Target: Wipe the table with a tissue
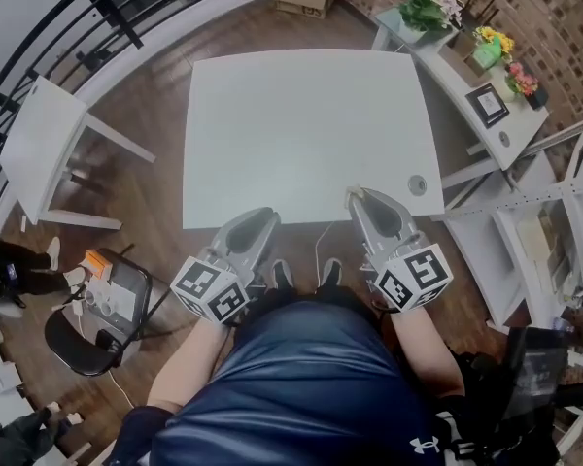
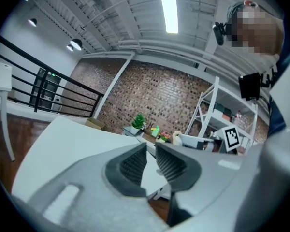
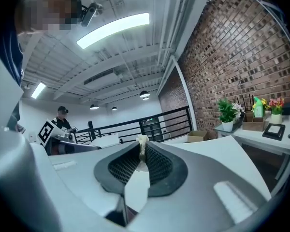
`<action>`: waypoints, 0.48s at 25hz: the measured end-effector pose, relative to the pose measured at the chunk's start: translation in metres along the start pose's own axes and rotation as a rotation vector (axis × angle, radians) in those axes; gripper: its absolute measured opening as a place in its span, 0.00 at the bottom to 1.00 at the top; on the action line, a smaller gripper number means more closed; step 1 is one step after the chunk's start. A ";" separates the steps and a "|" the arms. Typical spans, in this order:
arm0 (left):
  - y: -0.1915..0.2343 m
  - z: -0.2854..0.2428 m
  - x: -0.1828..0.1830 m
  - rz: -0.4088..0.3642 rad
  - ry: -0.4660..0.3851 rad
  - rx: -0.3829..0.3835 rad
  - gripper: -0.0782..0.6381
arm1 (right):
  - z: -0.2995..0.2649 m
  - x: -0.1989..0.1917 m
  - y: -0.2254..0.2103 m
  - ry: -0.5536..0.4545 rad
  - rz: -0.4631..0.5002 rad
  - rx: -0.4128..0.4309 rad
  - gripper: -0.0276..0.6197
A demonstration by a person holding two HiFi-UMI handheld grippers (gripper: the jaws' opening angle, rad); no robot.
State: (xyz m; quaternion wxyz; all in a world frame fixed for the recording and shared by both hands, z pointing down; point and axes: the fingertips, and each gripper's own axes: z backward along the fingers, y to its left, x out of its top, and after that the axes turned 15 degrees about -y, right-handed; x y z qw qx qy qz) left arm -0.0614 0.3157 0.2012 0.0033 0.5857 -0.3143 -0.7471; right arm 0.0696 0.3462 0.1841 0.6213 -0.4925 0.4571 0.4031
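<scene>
White crumpled paper tissue, pinched at the very tips of the grey two-jaw right gripper; the ribbed pads are closed on it and only a small tuft projects beyond them. Grey two-jaw left gripper: jaws a narrow gap apart, nothing between them. In the head view both tools hang at the near edge of the white rectangular table, the right at about 5 o'clock on the top, the left at 6 o'clock. Wiping appears not yet begun.

Technique: so little tissue protrudes that the hard jaw tips could scrape the top. The right gripper should be tilted until the tuft alone meets the surface, gripped firmly, then drawn in overlapping strokes from 6 towards 12 o'clock, skirting the round grey cable grommet at 4 o'clock.

Markings: black-and-white square-patterned marker cubes carry no letters. A white Under Armour emblem shows on the dark garment. The black-framed card at 2 o'clock is too small to read
</scene>
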 end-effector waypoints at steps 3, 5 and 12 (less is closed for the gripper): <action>-0.009 -0.004 -0.001 -0.010 -0.004 0.005 0.19 | 0.006 0.006 -0.003 -0.007 -0.004 0.020 0.10; -0.015 -0.008 0.000 -0.018 -0.005 0.008 0.19 | 0.008 0.010 -0.004 -0.015 -0.006 0.034 0.10; -0.026 -0.016 -0.003 -0.029 -0.016 0.003 0.19 | 0.010 0.016 -0.006 -0.022 -0.009 0.064 0.10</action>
